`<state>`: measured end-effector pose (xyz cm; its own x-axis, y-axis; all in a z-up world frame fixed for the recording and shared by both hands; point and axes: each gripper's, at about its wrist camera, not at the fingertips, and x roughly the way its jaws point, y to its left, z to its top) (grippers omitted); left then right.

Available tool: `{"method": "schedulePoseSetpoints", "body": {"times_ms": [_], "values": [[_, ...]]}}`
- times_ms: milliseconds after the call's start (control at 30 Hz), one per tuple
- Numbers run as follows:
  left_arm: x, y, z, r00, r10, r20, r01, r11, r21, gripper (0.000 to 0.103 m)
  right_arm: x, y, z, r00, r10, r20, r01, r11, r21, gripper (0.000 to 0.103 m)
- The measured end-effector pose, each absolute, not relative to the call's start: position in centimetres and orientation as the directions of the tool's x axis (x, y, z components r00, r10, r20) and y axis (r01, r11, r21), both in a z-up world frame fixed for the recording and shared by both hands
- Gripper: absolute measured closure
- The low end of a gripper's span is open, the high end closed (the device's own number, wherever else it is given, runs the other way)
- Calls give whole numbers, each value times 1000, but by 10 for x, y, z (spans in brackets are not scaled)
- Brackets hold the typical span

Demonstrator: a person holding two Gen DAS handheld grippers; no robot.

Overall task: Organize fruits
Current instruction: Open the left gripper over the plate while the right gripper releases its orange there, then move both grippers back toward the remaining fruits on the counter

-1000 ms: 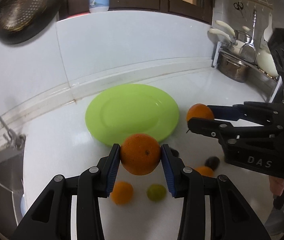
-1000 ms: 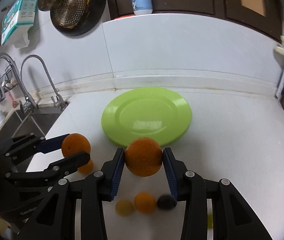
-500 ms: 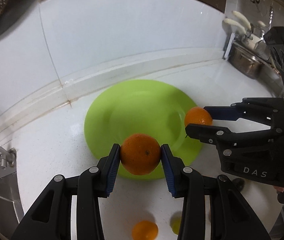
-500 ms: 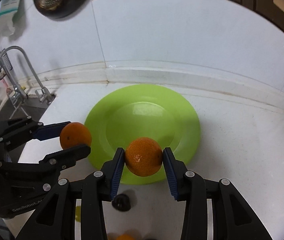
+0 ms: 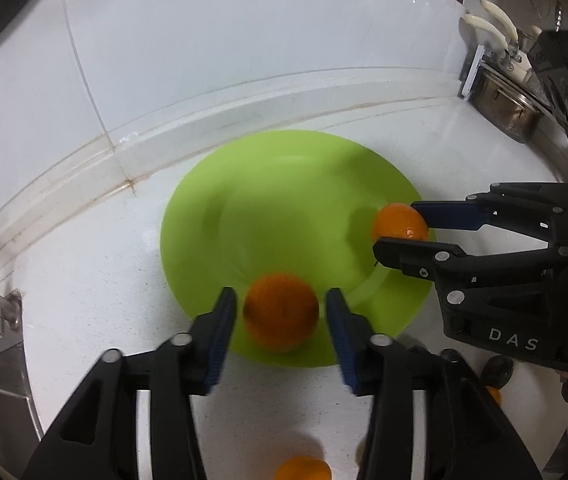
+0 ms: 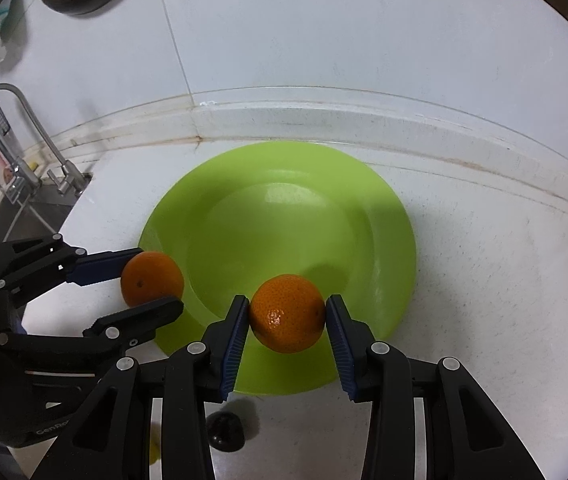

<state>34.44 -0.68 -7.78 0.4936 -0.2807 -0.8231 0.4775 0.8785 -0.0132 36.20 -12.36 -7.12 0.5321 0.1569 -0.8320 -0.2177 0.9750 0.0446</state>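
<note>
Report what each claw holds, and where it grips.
Right claw pinches a round orange fruit by its two sides. Left claw brackets a second orange fruit; blur hides whether it is gripped.

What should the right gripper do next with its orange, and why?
Probably lower a little and open its jaws. The right gripper grips an orange over the near part of the green plate, whose middle is bare, so letting go there should land the fruit on the plate.
</note>
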Motion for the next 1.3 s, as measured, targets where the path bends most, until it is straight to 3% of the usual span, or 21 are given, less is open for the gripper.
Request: {"method": "schedulePoseSetpoints", "body": {"times_ms": [367,467,633,700,967,1300], "values": [[315,9,-38,590,-259,-765,419,908,17,35,333,-136,-48,600,138,-788,-199,980,20,58],[300,13,-24,618,-271,-738,412,911,11,30,317,-138,-36,633,134,-762,-189,982,16,50],[271,20,-4,671,-283,-685,398,917,10,25,285,-140,-14,697,127,-705,-178,984,1,49],[261,22,1,681,-289,-673,393,919,2,23,272,-143,-6,724,119,-679,-165,986,-3,44],[216,28,17,723,-311,-617,393,920,-4,17,224,-137,18,798,83,-597,-121,992,-23,40],[177,28,15,692,-369,-620,395,913,-103,16,169,-140,25,846,-2,-533,-48,996,-79,36]]}}
